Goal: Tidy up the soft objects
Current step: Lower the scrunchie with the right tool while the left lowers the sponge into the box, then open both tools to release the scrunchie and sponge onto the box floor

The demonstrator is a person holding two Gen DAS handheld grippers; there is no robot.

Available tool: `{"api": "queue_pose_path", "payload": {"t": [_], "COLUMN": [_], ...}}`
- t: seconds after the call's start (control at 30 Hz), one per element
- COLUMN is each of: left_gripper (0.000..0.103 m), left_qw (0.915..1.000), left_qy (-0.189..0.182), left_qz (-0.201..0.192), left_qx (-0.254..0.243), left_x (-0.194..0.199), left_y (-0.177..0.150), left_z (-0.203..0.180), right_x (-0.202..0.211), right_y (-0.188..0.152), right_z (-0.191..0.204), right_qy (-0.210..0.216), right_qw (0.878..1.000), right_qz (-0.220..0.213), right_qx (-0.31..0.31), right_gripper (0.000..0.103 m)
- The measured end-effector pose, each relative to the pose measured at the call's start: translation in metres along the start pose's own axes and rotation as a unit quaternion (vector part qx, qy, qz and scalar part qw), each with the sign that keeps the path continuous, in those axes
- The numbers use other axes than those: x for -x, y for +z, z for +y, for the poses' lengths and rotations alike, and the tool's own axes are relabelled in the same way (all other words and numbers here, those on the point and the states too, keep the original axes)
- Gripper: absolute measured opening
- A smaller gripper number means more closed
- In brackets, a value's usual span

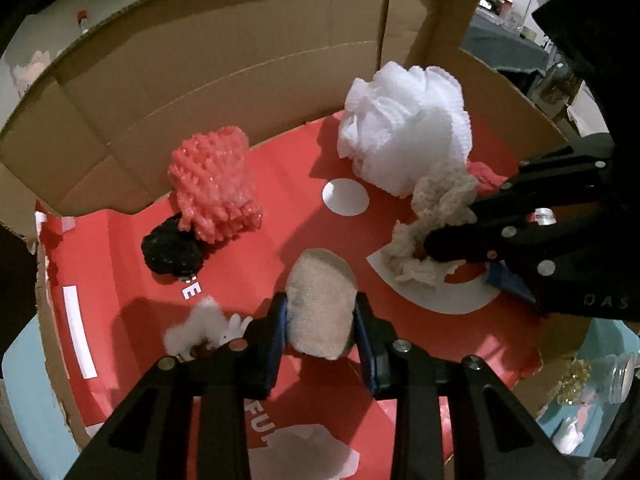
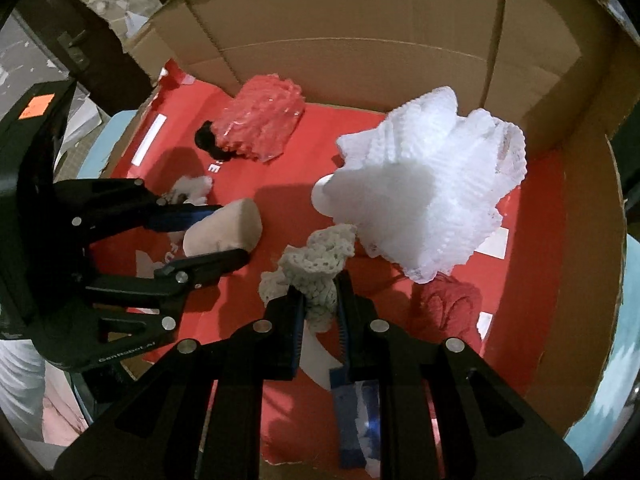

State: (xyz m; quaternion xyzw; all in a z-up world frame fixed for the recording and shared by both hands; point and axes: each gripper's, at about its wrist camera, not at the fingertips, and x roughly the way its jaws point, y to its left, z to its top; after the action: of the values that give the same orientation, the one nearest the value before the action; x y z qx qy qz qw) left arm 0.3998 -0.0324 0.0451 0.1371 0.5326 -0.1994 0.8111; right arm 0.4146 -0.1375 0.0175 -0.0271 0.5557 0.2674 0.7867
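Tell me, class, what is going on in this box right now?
A person works two handheld grippers inside a cardboard box with a red floor. The left gripper is shut on a beige pad; the right gripper is shut on a cream knit cloth. A white pouf, pink mesh, a black scrap and a white tuft lie loose on the floor.

the pink mesh (image 2: 259,126) hides most of the black lump (image 2: 208,140); white lettering (image 1: 191,289) shows only partly.
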Motion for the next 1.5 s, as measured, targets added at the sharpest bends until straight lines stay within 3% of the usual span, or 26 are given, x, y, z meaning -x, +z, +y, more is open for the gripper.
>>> {"api": "queue_pose_path", "payload": {"t": [0.3,0.63,0.97,1.07,1.13,1.17,1.5], "left_gripper": [0.046,0.051,0.060,0.063,0.063,0.064,0.079], "left_qw": [1.0000,0.9999,0.9999,0.9998,0.9997,0.9996,0.9965], "left_qy": [0.005,0.009,0.005,0.006,0.006,0.006,0.010], "left_qz": [0.003,0.000,-0.013,-0.020,-0.025,-0.028,-0.082], "left_qx": [-0.005,-0.005,-0.006,-0.006,-0.005,-0.005,0.009], "left_x": [-0.002,-0.013,-0.006,0.002,0.006,0.010,0.060], "left_y": [0.004,0.009,0.002,0.001,-0.001,-0.002,-0.018], "left_z": [-0.003,-0.017,-0.002,-0.003,-0.001,-0.001,0.006], "right_x": [-0.001,-0.003,-0.004,-0.003,-0.001,0.001,0.045], "right_y": [0.001,0.003,0.004,0.004,0.004,0.004,-0.005], "right_z": [-0.006,0.000,0.001,0.002,0.002,0.002,0.017], "right_qy": [-0.008,-0.017,-0.026,-0.029,-0.034,-0.034,-0.048], "right_qw": [1.000,1.000,1.000,1.000,0.999,0.999,0.997], "right_qz": [0.008,0.005,0.000,-0.004,-0.010,-0.018,-0.062], "right_qx": [-0.011,-0.005,-0.002,-0.002,-0.005,-0.006,0.002], "right_gripper": [0.016,0.017,0.017,0.026,0.048,0.068,0.071]}}
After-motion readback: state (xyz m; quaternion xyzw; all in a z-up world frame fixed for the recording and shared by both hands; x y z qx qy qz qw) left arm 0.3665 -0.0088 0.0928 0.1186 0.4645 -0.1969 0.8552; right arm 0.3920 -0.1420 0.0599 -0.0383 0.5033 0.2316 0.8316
